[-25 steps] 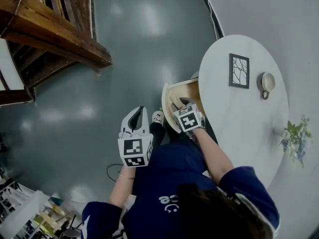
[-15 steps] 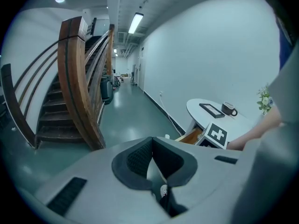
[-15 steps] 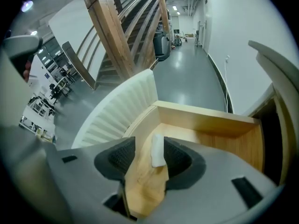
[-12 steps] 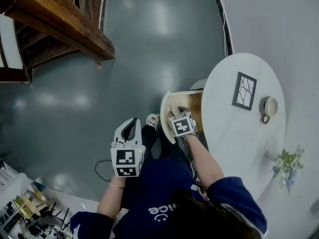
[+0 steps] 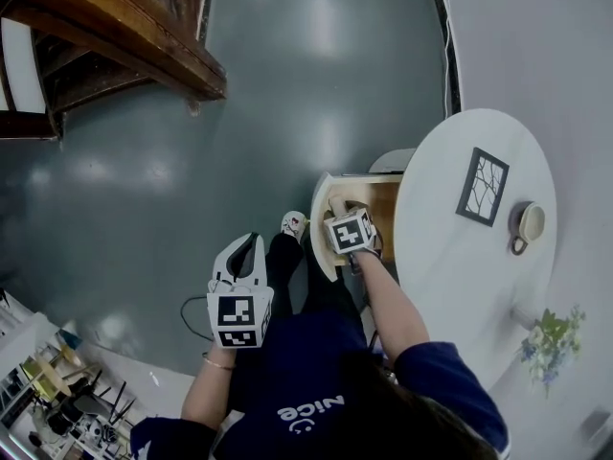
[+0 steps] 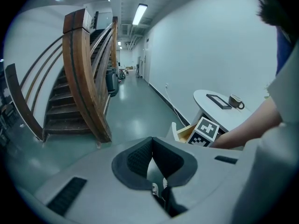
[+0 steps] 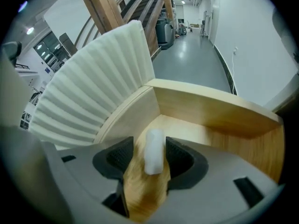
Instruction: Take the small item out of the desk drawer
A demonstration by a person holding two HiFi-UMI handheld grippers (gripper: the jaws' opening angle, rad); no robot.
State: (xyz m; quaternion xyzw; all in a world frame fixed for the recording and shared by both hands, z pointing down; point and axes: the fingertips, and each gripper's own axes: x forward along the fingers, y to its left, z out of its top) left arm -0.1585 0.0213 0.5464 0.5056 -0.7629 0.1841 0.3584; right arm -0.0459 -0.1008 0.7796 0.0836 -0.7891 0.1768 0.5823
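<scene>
The small white item (image 7: 154, 150), a short rounded block, lies on the wooden floor of the open drawer (image 7: 201, 129). My right gripper (image 7: 150, 157) points steeply down into the drawer. Its jaws have just been opening; they stand open either side of the item, which lies loose between them. In the head view the right gripper (image 5: 342, 207) is inside the drawer (image 5: 324, 233) under the round white table (image 5: 450, 266), and it hides the item. My left gripper (image 5: 250, 244) hangs over the floor to the left, shut on nothing; its pads (image 6: 140, 157) meet at the tips.
The drawer's curved, ribbed white front (image 7: 93, 92) stands just left of the right gripper. On the table are a framed picture (image 5: 482, 186), a cup (image 5: 527, 224) and flowers (image 5: 548, 345). A wooden staircase (image 5: 115, 36) rises at the far left. The person's legs and shoes (image 5: 293, 224) are below.
The right gripper has sunk deeper into the drawer. The left gripper has dropped a little and drifted left. The head camera has shifted, so the table sits further right.
</scene>
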